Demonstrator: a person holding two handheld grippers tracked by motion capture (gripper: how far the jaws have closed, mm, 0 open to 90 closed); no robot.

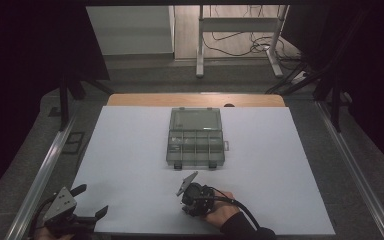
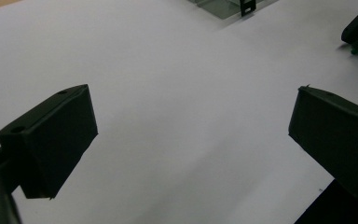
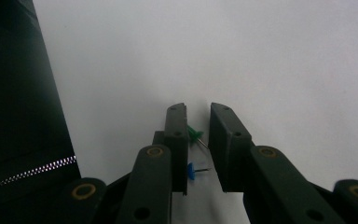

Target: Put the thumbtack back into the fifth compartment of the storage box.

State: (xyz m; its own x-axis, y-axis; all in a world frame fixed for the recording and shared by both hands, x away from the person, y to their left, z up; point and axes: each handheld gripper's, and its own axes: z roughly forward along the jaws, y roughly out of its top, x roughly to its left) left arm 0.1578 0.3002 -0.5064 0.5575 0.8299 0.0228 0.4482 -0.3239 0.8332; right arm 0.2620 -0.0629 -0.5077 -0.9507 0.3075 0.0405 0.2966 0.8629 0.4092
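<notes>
A white sheet (image 1: 130, 150) covers the table, and a clear compartment box (image 1: 196, 138) sits at its middle, lid shut as far as I can judge. The right gripper (image 1: 189, 192) is just on the near side of that box, tipped down to the sheet. Between its jaws, which stand almost together with a narrow gap, lie a green pushpin (image 3: 195, 134) and a blue pushpin (image 3: 192, 171), pins pointing right in the right gripper view. Whether the pads actually pinch either one I cannot tell. The left gripper (image 1: 91, 201) waits at the near left corner, jaws wide apart, well away from the pins.
</notes>
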